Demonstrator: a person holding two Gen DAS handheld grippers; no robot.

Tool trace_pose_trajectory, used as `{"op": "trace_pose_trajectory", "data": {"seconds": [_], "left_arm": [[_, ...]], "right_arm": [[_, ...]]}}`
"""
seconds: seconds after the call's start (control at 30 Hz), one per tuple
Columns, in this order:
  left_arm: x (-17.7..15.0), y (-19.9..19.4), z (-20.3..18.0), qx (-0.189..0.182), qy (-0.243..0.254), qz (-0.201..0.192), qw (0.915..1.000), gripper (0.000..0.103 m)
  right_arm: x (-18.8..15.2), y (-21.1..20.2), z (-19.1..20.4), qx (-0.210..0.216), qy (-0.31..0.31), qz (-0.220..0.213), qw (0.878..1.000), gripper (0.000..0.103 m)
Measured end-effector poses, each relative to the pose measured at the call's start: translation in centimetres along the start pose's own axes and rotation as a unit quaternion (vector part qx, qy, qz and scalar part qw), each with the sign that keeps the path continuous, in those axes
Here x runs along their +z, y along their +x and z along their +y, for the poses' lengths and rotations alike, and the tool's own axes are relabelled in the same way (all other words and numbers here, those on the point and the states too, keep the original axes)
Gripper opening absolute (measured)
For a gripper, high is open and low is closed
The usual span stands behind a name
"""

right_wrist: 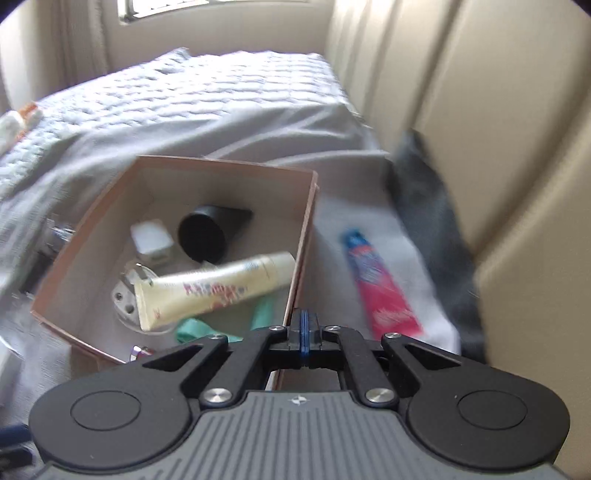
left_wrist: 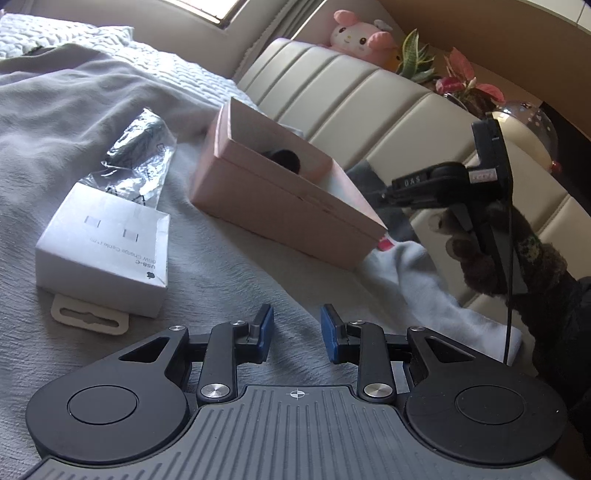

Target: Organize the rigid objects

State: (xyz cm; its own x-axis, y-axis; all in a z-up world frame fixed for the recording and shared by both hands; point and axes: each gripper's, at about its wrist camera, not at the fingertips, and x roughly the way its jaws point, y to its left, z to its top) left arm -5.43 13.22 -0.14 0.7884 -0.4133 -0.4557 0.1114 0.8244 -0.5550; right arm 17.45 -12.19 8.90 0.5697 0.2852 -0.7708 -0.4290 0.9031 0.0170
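A pink open box [left_wrist: 273, 192] sits on the bed; it also shows in the right wrist view [right_wrist: 306, 221]. Inside it lie a cream tube [right_wrist: 214, 288], a black cone-shaped piece [right_wrist: 207, 232], a white adapter [right_wrist: 151, 236], a metal part [right_wrist: 125, 295] and something green [right_wrist: 195, 328]. A red and blue tube [right_wrist: 380, 284] lies on a white cloth right of the box. A white USB-C cable box [left_wrist: 107, 251] and a clear bag with black contents [left_wrist: 140, 147] lie left of the pink box. My left gripper [left_wrist: 297, 332] is open and empty above the bedding. My right gripper [right_wrist: 304, 332] is shut and empty over the box's near right corner; it also shows in the left wrist view [left_wrist: 388, 194].
A grey blanket [left_wrist: 74, 110] and white quilt [right_wrist: 184, 96] cover the bed. A cream padded headboard [left_wrist: 369, 103] runs along the right. A dark grey cloth [right_wrist: 436, 229] lies against it. A plush toy [left_wrist: 362, 33] and plants [left_wrist: 465, 81] sit behind.
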Motion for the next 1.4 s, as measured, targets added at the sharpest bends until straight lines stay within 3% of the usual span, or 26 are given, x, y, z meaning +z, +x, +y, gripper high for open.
{"op": "trace_pose_trajectory", "data": {"seconds": [0.03,0.1,0.13,0.2,0.43,0.5,0.67,0.7,0.77,0.8,0.97,1.13,1.2,1.33,1.4], "left_arm": [[0.0,0.0,0.1,-0.002,-0.001,0.001,1.0,0.031],[0.0,-0.1,0.2,-0.009,-0.004,0.001,1.0,0.031],[0.0,-0.1,0.3,-0.012,-0.006,0.002,0.9999,0.031],[0.1,0.0,0.5,-0.018,-0.008,0.005,0.9998,0.031],[0.0,-0.3,0.8,-0.028,-0.015,0.006,0.9995,0.031],[0.0,-0.3,0.9,-0.027,-0.019,0.006,0.9994,0.031],[0.2,-1.3,0.8,-0.015,-0.016,-0.01,0.9997,0.031],[0.3,-1.5,0.8,-0.007,-0.019,-0.015,0.9997,0.031],[0.5,-2.0,1.0,0.014,-0.027,-0.027,0.9992,0.031],[0.7,-2.4,1.1,0.024,-0.03,-0.034,0.9987,0.031],[1.4,-4.4,1.6,0.056,-0.04,-0.074,0.9948,0.031],[1.5,-5.5,2.0,0.071,-0.045,-0.086,0.9927,0.031],[1.2,-5.4,2.1,0.061,-0.042,-0.076,0.9944,0.031],[0.9,-4.7,1.6,0.045,-0.029,-0.059,0.9968,0.031],[0.8,-4.3,0.8,0.046,-0.012,-0.05,0.9976,0.031]], "right_arm": [[0.5,0.5,0.5,0.024,-0.016,-0.004,1.0,0.003],[1.5,0.6,0.0,0.022,-0.038,-0.019,0.999,0.008],[2.0,0.9,-0.8,0.006,-0.037,-0.019,0.999,0.026],[2.6,2.5,-2.1,-0.034,-0.042,0.004,0.999,0.044],[1.5,9.1,-4.2,-0.161,-0.077,0.049,0.983,0.045],[1.1,9.7,-4.8,-0.162,-0.06,0.036,0.984,0.045],[-0.1,6.4,-4.2,-0.156,-0.059,0.033,0.985,0.028],[-0.6,4.7,-3.8,-0.147,-0.055,0.029,0.987,0.017],[-1.6,1.3,-3.2,-0.117,-0.028,0.024,0.992,0.01],[-2.3,-0.8,-2.4,-0.101,-0.02,0.019,0.994,0.0],[-5.9,-8.8,3.5,-0.039,-0.069,-0.006,0.997,0.0],[-6.4,-11.7,8.4,0.0,-0.112,-0.024,0.993,0.002],[-5.7,-11.3,8.2,-0.005,-0.105,-0.03,0.994,0.009],[-4.4,-7.1,4.8,-0.06,-0.083,-0.042,0.994,0.037],[-4.3,-4.3,2.4,-0.092,-0.062,-0.033,0.993,0.037]]}}
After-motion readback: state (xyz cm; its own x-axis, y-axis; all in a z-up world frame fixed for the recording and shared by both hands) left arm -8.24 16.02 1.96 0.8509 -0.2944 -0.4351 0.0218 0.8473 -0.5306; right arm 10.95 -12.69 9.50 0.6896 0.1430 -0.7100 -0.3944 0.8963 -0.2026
